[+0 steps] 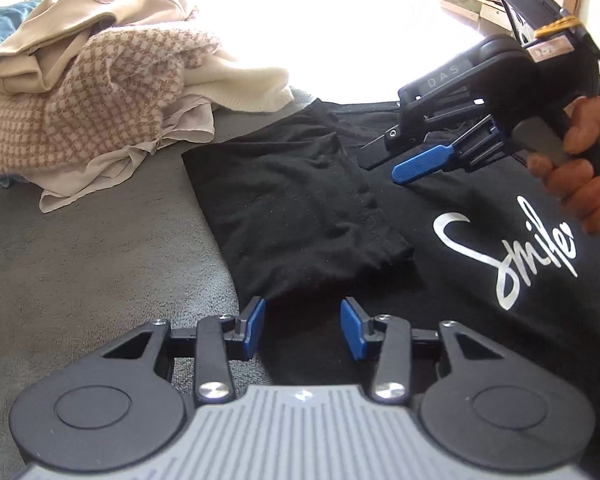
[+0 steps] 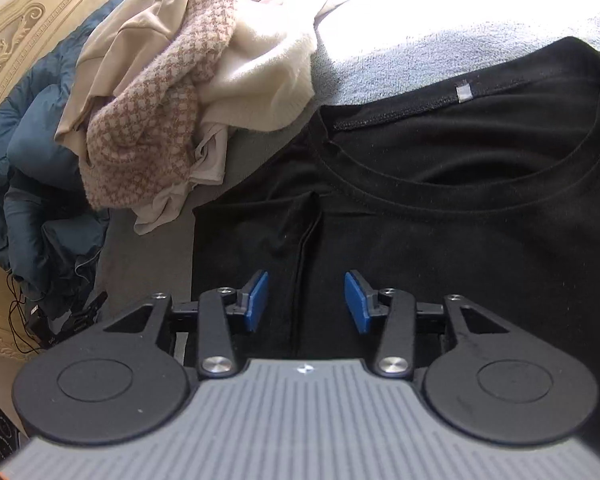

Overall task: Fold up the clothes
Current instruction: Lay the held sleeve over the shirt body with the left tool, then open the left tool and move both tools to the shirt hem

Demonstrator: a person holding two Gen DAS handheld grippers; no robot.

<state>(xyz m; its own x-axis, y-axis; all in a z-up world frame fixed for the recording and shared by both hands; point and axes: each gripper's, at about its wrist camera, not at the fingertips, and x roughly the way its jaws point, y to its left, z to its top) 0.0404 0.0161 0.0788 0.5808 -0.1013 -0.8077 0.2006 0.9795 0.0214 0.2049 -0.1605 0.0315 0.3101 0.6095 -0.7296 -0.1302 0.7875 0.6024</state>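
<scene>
A black T-shirt [image 1: 440, 248] with white "Smile" lettering lies face up on the grey bed cover, its left sleeve and side folded inward over the chest [image 1: 300, 200]. My left gripper [image 1: 303, 326] hovers open just above the shirt's near edge, with nothing between its blue pads. In the right wrist view the same black T-shirt [image 2: 460, 220] shows its round collar and a small grey neck label. My right gripper [image 2: 306, 302] stands open over the folded sleeve seam, holding nothing. The right gripper [image 1: 416, 156] also appears in the left wrist view, held by a hand above the collar area.
A heap of clothes [image 1: 100, 104], beige, cream and pink houndstooth knit, lies at the left beside the shirt. A dark teal quilt [image 2: 32, 168] hangs off the bed by an ornate cream bed frame [image 2: 16, 32]. Black cables [image 2: 24, 312] lie on the floor. Grey bed cover [image 1: 80, 260] stretches left of the shirt.
</scene>
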